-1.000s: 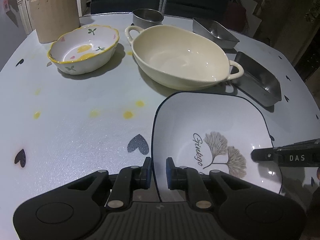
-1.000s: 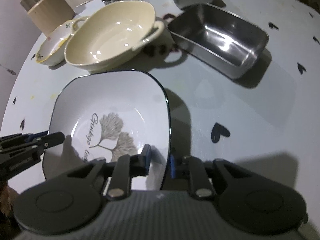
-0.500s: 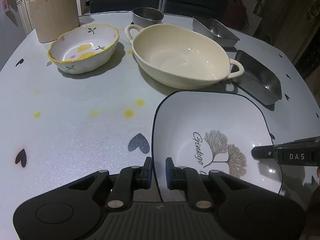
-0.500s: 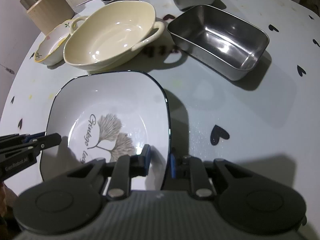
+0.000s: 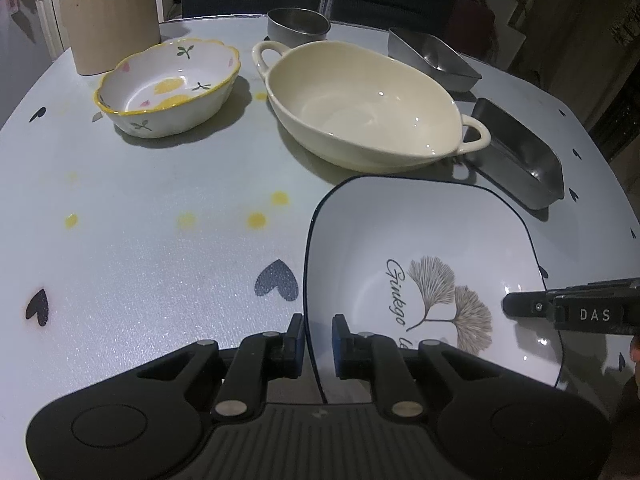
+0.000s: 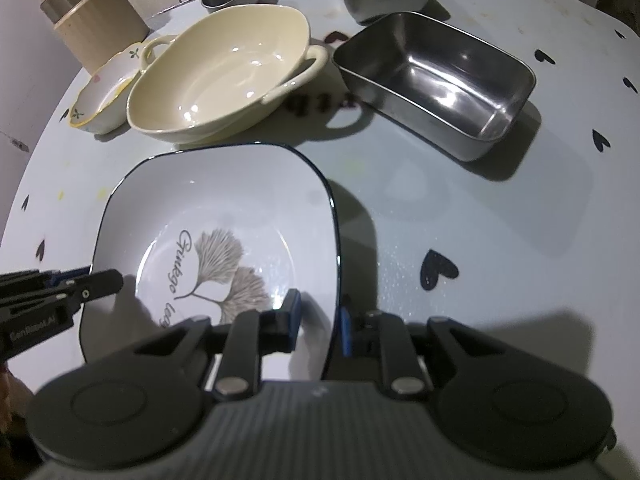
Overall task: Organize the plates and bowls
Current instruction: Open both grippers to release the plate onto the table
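To lift the white square plate with the dark rim and leaf picture [image 5: 420, 240] flat from the near edge of the grey desk [image 5: 160, 200], both tongs should pull up together; the left tongs [image 5: 317, 340] and right tongs [image 6: 318, 320] each pinch narrowly on opposite rims.

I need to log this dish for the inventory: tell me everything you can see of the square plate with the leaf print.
The square plate looks like glossy white ceramic, with rounded corners, a thin dark rim line and a shallow well. It bears two grey-brown fan leaves and script lettering. It is empty. The left gripper straddles one edge and the right gripper the opposite edge. It sits just in front of the cream oval dish.
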A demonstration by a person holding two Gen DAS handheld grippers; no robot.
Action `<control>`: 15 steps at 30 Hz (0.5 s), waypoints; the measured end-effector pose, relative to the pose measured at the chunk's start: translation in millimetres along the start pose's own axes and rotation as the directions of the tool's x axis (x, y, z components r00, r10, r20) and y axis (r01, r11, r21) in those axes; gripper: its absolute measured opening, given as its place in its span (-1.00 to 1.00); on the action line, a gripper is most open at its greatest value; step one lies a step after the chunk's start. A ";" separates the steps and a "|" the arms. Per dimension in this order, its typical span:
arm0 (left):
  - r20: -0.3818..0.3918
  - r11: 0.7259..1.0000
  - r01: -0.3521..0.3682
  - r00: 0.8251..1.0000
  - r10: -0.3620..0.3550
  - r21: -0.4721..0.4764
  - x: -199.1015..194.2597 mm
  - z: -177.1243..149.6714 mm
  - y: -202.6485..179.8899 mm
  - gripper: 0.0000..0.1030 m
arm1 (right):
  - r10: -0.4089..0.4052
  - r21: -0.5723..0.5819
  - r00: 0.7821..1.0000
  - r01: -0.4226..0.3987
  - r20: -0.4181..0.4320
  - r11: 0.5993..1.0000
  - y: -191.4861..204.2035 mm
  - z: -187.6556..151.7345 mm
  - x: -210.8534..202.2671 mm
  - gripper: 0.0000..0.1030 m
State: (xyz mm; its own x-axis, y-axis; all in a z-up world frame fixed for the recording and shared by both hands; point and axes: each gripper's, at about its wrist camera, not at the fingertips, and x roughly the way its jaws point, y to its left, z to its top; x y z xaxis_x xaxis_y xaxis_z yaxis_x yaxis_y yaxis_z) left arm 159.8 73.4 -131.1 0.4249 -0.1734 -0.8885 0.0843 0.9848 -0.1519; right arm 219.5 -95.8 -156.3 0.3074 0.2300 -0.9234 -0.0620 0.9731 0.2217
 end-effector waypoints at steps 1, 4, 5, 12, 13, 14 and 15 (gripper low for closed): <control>-0.003 1.000 0.002 1.000 -0.002 -0.002 0.2 0.1 0.4 -0.67 | 0.001 0.000 1.000 -0.001 0.001 1.000 -0.4 -0.2 -0.4 -0.52; -0.025 1.000 0.013 1.000 -0.013 -0.013 2.5 -1.0 1.0 -0.35 | 0.007 0.006 1.000 -0.007 0.004 1.000 -3.5 -0.1 -1.6 -0.45; -0.028 1.000 0.014 1.000 -0.014 -0.014 2.7 -1.8 0.6 -0.29 | 0.010 0.011 1.000 -0.010 0.003 1.000 -4.5 0.0 -1.7 -0.32; -0.015 1.000 0.020 1.000 -0.020 -0.004 -4.3 -3.4 -5.3 0.59 | 0.030 -0.001 0.999 -0.030 0.028 1.000 -7.4 -3.4 -8.4 0.13; -0.007 1.000 0.020 1.000 -0.020 -0.003 -6.5 -3.8 -6.0 0.66 | 0.032 -0.008 0.999 -0.031 0.033 0.999 -7.7 -4.3 -10.1 0.17; -0.003 1.000 0.023 1.000 -0.023 -0.004 -8.3 -4.0 -6.6 0.69 | 0.035 -0.015 0.999 -0.034 0.039 0.999 -8.0 -5.3 -12.1 0.22; 0.003 1.000 0.028 1.000 -0.028 -0.006 -10.8 -4.9 -7.1 0.78 | 0.038 -0.019 0.998 -0.037 0.047 0.999 -9.2 -6.6 -14.9 0.25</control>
State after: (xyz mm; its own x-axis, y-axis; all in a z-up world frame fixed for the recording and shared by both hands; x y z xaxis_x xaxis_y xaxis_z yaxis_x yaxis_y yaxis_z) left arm 150.2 68.3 -122.6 0.4252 -0.2011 -0.8825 0.0905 0.9796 -0.1796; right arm 209.2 -108.0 -146.7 0.3490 0.2658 -0.8986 -0.0915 0.9640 0.2496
